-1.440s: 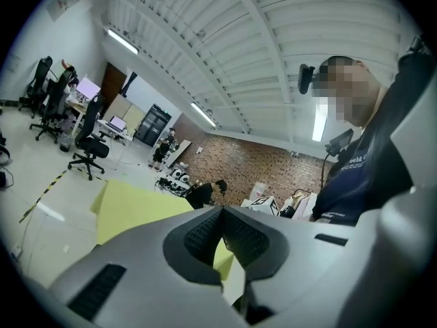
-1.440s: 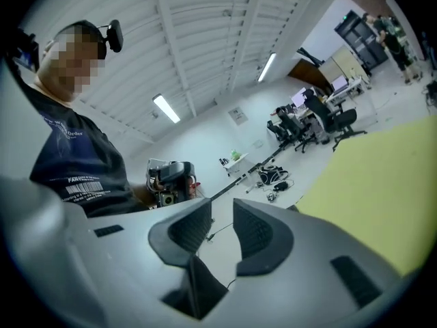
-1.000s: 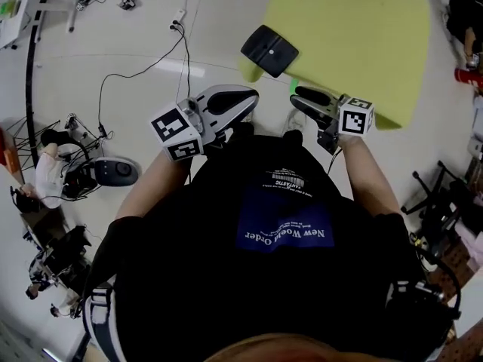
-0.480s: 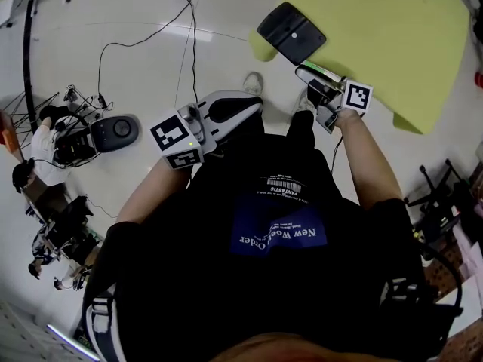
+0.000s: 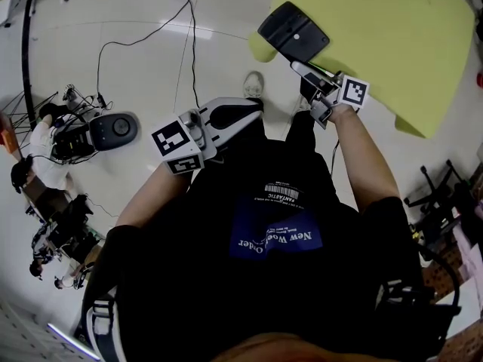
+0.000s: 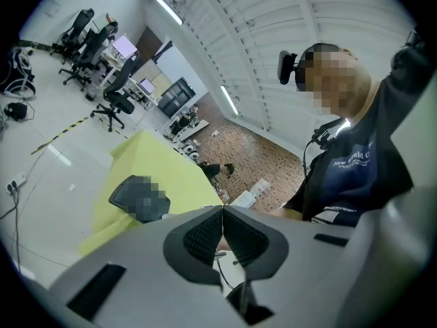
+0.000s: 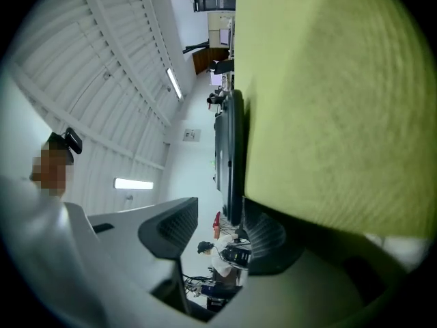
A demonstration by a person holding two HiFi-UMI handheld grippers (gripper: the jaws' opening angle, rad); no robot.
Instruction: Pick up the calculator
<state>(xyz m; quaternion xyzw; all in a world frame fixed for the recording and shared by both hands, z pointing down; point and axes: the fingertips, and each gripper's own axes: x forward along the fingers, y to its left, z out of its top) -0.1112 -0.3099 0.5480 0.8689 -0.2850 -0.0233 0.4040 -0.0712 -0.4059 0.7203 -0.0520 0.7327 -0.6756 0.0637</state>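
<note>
The calculator [image 5: 294,32] is a flat black slab lying on the near corner of a yellow-green table [image 5: 392,29]. My right gripper [image 5: 300,69] is rolled on its side and points at the calculator's near end. Its jaws have just been opening and stand open, pressing on nothing. In the right gripper view the calculator [image 7: 232,149] shows edge-on just ahead of the gap of the right gripper [image 7: 222,232], with the table top [image 7: 334,94] beside one finger. My left gripper [image 5: 253,105] hangs shut and empty by my body. The left gripper's [image 6: 222,212] pads meet, with the calculator [image 6: 140,197] far off.
Cables [image 5: 151,40] trail across the white floor. A round black device [image 5: 113,127] and tangled gear [image 5: 45,149] lie at the left. A shoe [image 5: 254,84] shows beside the table's corner. Office chairs [image 6: 109,80] stand far behind the table [image 6: 160,169].
The right gripper has dropped, rolled onto its side and come up to the calculator's near end. The left gripper has sunk a little and stayed shut.
</note>
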